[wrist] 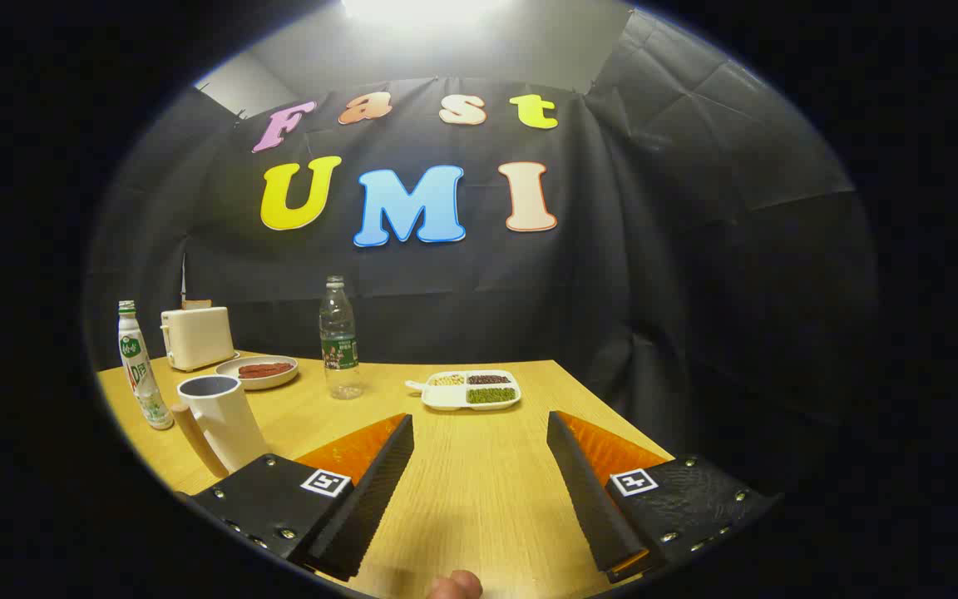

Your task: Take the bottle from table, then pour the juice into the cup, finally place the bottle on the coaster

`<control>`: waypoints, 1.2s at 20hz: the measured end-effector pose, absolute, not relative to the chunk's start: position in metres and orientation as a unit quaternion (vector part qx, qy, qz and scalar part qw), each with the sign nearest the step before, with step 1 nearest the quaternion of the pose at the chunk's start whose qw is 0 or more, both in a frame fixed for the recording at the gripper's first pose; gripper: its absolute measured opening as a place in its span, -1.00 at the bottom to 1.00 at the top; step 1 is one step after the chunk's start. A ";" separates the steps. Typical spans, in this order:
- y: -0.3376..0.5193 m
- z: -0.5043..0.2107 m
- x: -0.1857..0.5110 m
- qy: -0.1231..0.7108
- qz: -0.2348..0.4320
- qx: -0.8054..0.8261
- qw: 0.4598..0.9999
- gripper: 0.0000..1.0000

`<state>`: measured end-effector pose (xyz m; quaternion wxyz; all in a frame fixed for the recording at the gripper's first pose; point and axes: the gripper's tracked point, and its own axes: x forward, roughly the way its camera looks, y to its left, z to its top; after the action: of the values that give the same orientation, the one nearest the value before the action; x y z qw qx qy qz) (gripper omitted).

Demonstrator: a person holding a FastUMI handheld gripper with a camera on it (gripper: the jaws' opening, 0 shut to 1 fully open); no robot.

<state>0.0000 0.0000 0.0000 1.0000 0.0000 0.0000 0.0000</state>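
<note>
My gripper (479,424) is open above the wooden table (479,491), with only bare tabletop between its fingers. Beyond the left finger stands a white cup (221,420) with a wooden handle, close to that finger's base. Left of the cup is a white bottle (139,366) with a green cap and label, upright near the table's edge. Farther back, ahead of the left finger, a clear plastic bottle (339,337) with a dark green label stands upright. Both bottles are well beyond the fingertips.
A cream toaster (196,335) sits at the back left, and a shallow plate (259,370) with something red lies beside it. A white divided tray (472,389) of beans lies ahead between the fingers. A person's fingertip (454,586) shows below the fingers.
</note>
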 end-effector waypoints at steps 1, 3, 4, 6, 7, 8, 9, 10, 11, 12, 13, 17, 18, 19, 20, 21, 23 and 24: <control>0.005 0.001 0.005 0.001 0.002 -0.002 1.000 0.95; 0.009 -0.002 0.007 0.019 -0.008 -0.009 1.000 0.96; 0.010 -0.001 0.003 0.028 -0.022 -0.007 0.999 0.96; 0.020 0.011 -0.010 0.026 -0.045 0.008 0.999 0.96; 0.031 0.018 -0.018 0.018 -0.050 0.008 0.999 0.96; 0.040 0.024 -0.027 0.013 -0.056 0.005 0.998 0.96; 0.049 0.027 -0.036 0.010 -0.065 0.001 0.998 0.96; 0.060 0.031 -0.047 0.011 -0.073 0.002 0.997 0.96; 0.073 0.035 -0.058 0.008 -0.077 0.005 0.997 0.96; 0.092 0.041 -0.071 0.001 -0.073 0.009 0.997 0.96; 0.111 0.048 -0.083 -0.010 -0.069 0.015 0.997 0.96; 0.185 0.052 -0.119 -0.021 -0.053 0.010 0.998 0.96; 0.203 0.049 -0.124 -0.020 -0.051 0.003 0.999 0.96; 0.223 0.050 -0.126 -0.025 -0.041 0.000 0.999 0.96; 0.245 0.050 -0.127 -0.029 -0.029 0.000 0.999 0.96; 0.263 0.046 -0.124 -0.030 -0.018 0.001 0.999 0.96; 0.297 0.041 -0.120 -0.032 0.007 -0.009 0.999 0.96; 0.311 0.043 -0.120 -0.036 0.016 -0.016 0.999 0.96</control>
<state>-0.1197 0.3114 0.0425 0.9991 -0.0161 -0.0361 0.0162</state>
